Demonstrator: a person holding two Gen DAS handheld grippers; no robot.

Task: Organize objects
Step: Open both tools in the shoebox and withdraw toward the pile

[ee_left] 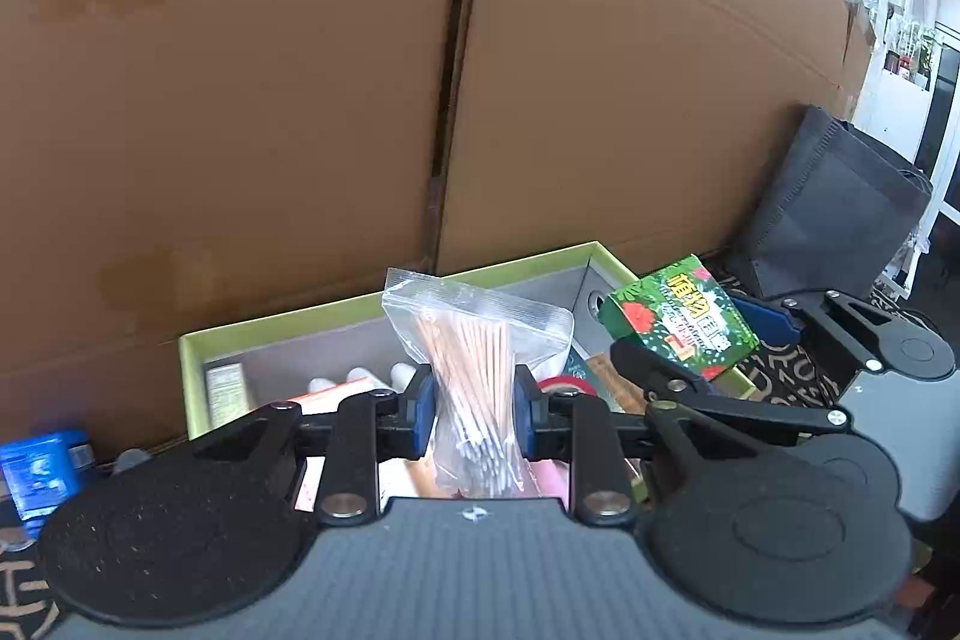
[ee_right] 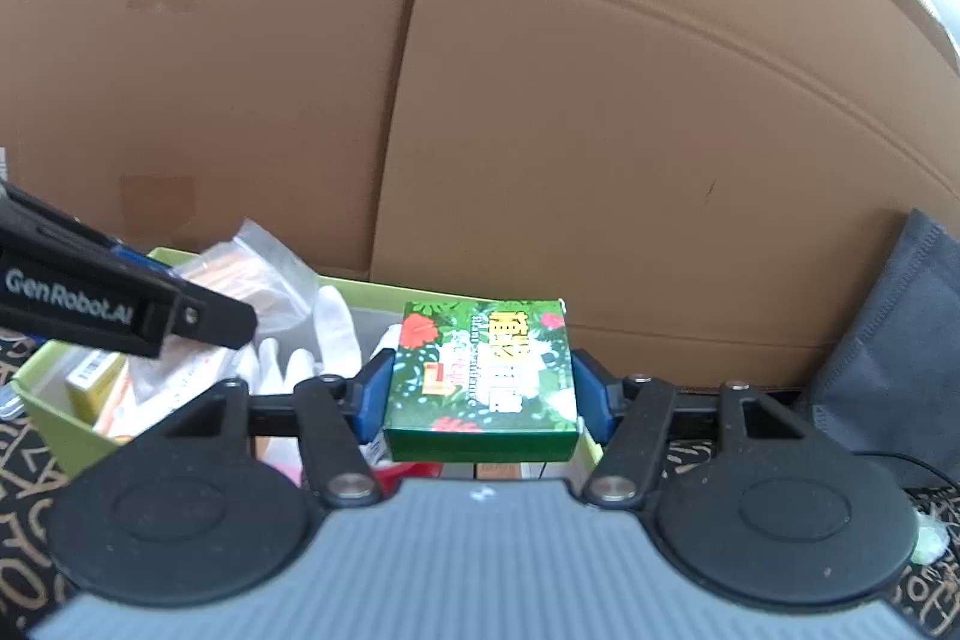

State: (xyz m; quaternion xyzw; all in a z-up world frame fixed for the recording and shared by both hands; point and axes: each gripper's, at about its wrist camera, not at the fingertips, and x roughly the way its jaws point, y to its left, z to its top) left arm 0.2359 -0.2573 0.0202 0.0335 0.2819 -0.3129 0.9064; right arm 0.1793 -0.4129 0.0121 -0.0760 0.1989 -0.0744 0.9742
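Observation:
My left gripper (ee_left: pixel 474 415) is shut on a clear zip bag of cotton swabs (ee_left: pixel 474 358), held upright over a lime-green storage box (ee_left: pixel 198 388). My right gripper (ee_right: pixel 483 394) is shut on a green floral-print carton (ee_right: pixel 483 376), also above the lime-green storage box (ee_right: pixel 45 403). In the left wrist view the right gripper (ee_left: pixel 696 346) holds the green carton (ee_left: pixel 678 319) over the box's right end. In the right wrist view the left gripper's black body reaches in from the left edge, with the swab bag (ee_right: pixel 240 274) beyond it. The box holds white gloves (ee_right: pixel 327 334), small cartons and a red roll.
Tall brown cardboard sheets (ee_left: pixel 300 70) stand close behind the box. A dark grey fabric bag (ee_left: pixel 834 202) leans at the right. A blue packet (ee_left: pixel 39 469) lies left of the box on a dark patterned cloth (ee_right: pixel 24 478).

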